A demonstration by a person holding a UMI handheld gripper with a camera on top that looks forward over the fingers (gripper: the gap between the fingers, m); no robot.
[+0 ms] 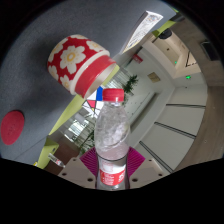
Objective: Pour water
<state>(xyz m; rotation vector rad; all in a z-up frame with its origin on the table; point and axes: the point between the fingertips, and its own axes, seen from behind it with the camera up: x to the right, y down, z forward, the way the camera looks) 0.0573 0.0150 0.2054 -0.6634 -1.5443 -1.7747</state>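
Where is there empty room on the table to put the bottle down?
The grey table is bare between the flowered red cup and the red disc, and also beyond the cup. Right beside the cup it is crowded. The gripper holds the water bottle, both fingers pressing it.

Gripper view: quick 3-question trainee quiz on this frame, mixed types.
1. True or false: the tongs are shut on the water bottle.
2. What colour is the bottle's cap?
3. The red floral cup sits: A) between the tongs, B) beyond the bottle and off to one side, tilted in the view, C) capped on the bottle.

Key: 1 true, both pads press its sides; 2 red; 3 B.
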